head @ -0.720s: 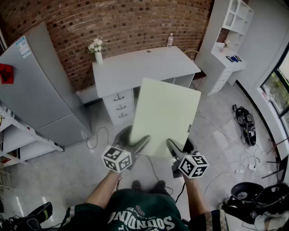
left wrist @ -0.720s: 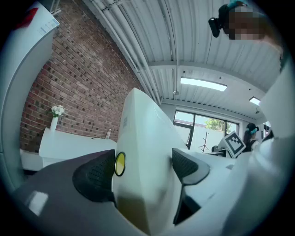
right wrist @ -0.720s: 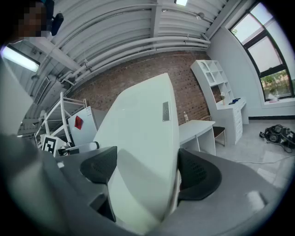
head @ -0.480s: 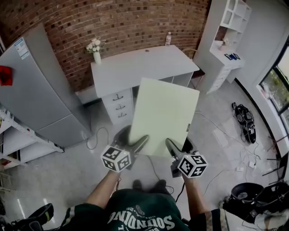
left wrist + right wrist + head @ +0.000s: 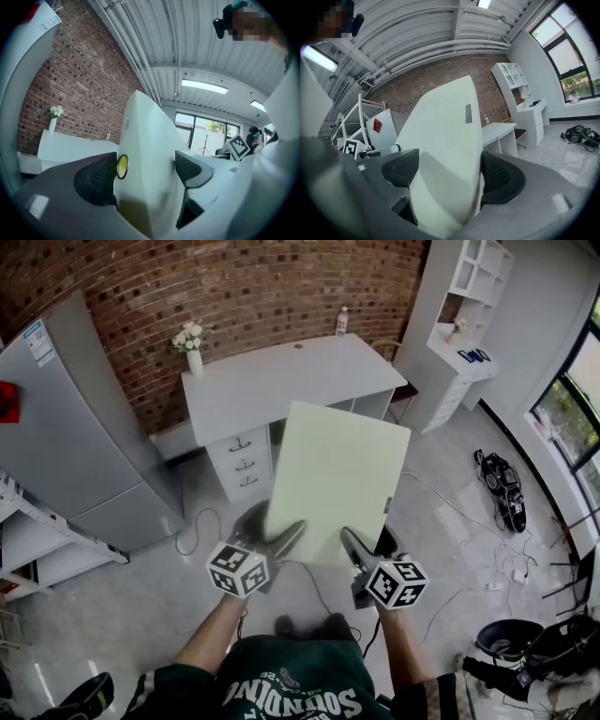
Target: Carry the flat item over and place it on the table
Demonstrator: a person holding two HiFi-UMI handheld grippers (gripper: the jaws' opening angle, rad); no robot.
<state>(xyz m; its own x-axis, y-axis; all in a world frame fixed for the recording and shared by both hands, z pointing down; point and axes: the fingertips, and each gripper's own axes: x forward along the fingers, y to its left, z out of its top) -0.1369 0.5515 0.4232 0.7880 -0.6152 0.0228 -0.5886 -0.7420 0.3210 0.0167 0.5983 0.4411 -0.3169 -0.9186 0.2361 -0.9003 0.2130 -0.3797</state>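
A pale, flat rectangular board (image 5: 337, 479) hangs in the air in front of me, held by its near edge from both sides. My left gripper (image 5: 277, 526) is shut on its near left corner, and my right gripper (image 5: 370, 545) is shut on its near right corner. In the left gripper view the board (image 5: 150, 154) fills the gap between the dark pads of the left gripper (image 5: 145, 171). The right gripper view shows the board (image 5: 445, 140) wedged between the pads of the right gripper (image 5: 450, 173). The white table (image 5: 281, 371) stands ahead against the brick wall.
A vase of flowers (image 5: 192, 343) and a bottle (image 5: 342, 320) stand on the table, with drawers (image 5: 244, 460) below. A grey fridge (image 5: 66, 427) is at the left, a white shelf unit (image 5: 469, 296) at the right. Cables and gear (image 5: 497, 502) lie on the floor.
The table and room have drifted slightly left and up in the head view as I move. Both grippers keep the same hold on the board.
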